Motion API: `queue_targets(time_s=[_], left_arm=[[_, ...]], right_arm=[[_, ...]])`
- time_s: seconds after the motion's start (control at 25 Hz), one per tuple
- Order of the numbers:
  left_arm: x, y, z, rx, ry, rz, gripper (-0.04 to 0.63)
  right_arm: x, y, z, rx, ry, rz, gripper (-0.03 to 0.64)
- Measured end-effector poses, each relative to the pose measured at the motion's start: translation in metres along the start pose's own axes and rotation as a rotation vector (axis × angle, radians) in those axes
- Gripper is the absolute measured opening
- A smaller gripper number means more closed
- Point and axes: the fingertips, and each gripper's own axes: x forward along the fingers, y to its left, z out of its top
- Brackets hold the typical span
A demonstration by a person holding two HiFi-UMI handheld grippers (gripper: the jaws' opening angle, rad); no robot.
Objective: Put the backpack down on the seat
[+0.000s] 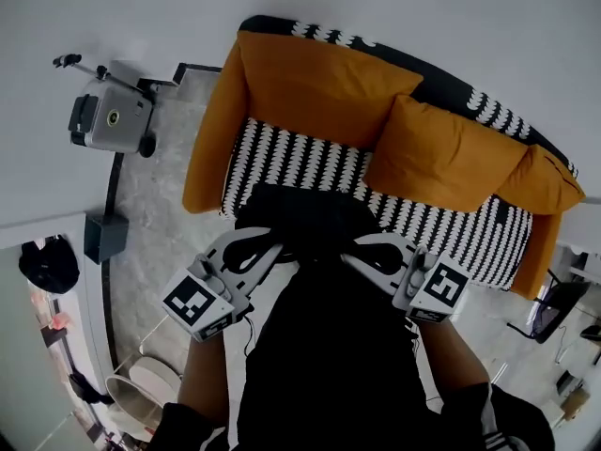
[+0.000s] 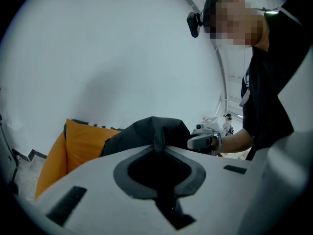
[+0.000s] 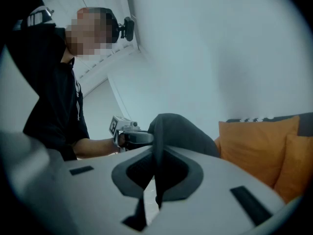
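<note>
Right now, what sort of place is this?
Likely a staged living-room corner in a lab or studio: a sofa with orange cushions against a bare white wall, and a camera on a stand beside it.

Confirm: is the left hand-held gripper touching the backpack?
Touching. In the left gripper view the left hand-held gripper has its jaws shut on a fold of the black backpack.

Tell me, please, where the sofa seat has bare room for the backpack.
The seat is bare on the left, between the orange armrest and the backpack, and along the front right, in front of the cushions. The back right is crowded by those two cushions.
</note>
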Motion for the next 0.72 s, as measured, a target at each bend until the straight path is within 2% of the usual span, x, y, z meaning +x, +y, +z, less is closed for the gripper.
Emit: queue_targets(time_s=[0.12, 0.48, 0.72], left_arm=[[0.017, 0.018, -0.010, -0.031, 0.038, 0.010, 0.037], [0.058, 0.065, -0.024, -0.052, 0.129, 0.045, 0.037], [0.091, 0.075, -0.020, -0.036, 0.159, -0.011, 0.037]], right_arm=[[0.003, -0.020, -0.009, 0.017, 0.012, -0.006, 0.029], [0.010, -0.078, -0.016, 0.036, 0.032, -0.033, 0.029], [0.006, -0.109, -0.017, 0.063, 0.013, -0.060, 0.029]])
